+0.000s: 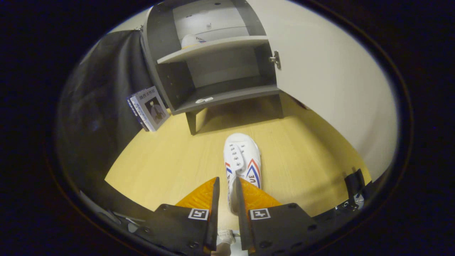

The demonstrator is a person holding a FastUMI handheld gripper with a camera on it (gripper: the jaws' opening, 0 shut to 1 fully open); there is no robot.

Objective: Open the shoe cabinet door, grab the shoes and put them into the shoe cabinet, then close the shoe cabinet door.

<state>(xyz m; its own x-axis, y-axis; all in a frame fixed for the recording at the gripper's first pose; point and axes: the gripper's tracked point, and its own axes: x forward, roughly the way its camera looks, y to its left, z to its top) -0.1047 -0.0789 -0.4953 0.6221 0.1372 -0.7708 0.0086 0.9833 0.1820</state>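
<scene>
White canvas shoe (pixel 242 160) lies on the wooden floor (pixel 160 160) before the open shoe cabinet (pixel 213 64), its heel side pinched between the gripper (pixel 227 188) fingers, nearly closed. What looks like a second shoe (pixel 192 41) sits on the cabinet's upper shelf, and its door (pixel 330 78) stands swung wide.

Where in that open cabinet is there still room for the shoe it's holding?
The jaws are shut on the white shoe. In the shoe cabinet, the lower shelf is bare except a small white piece near its front edge. The upper shelf already holds another shoe at its left, with room to that shoe's right.
</scene>
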